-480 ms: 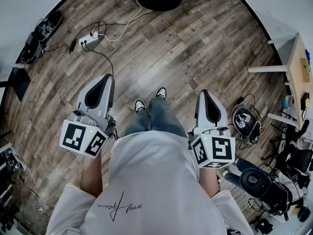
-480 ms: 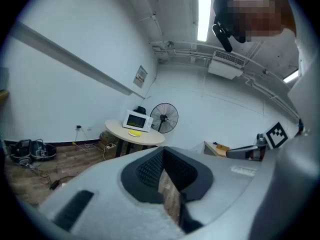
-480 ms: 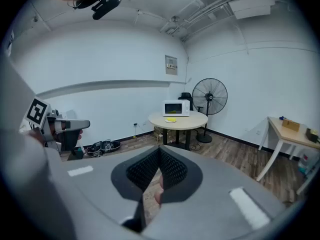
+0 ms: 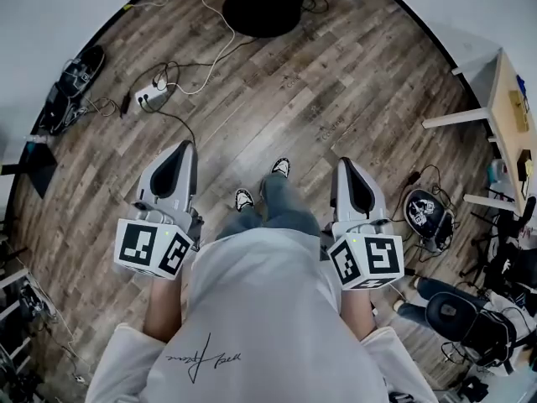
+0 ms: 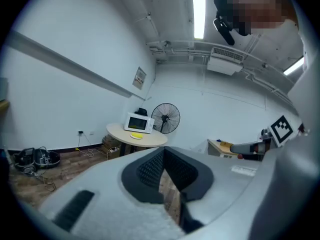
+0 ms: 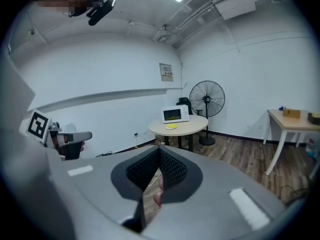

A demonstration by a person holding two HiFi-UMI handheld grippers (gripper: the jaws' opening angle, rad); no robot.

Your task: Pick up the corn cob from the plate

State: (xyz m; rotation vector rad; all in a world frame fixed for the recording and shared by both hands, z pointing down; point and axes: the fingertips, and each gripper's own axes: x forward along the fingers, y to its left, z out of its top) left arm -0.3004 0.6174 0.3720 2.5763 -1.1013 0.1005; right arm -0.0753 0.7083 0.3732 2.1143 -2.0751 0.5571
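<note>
Corn cob [image 6: 171,126] seen far off on round table [image 6: 196,125]; long axis too small to be told. Left gripper [image 4: 185,146] and right gripper [image 4: 346,163] held forward, tilted slightly down; jaws closed, empty.

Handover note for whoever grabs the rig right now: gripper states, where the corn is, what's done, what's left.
Left gripper: fingers shut, empty, held by the person's waist above the wood floor.
Right gripper: fingers shut, empty, held the same way.
Corn cob: probably the small yellow thing on the round table across the room, in front of the microwave. It is too small to make out cob or plate.
Done: nothing yet.
Left: walk to the table, open a gripper, close on the cob, lift it off the plate.
</note>
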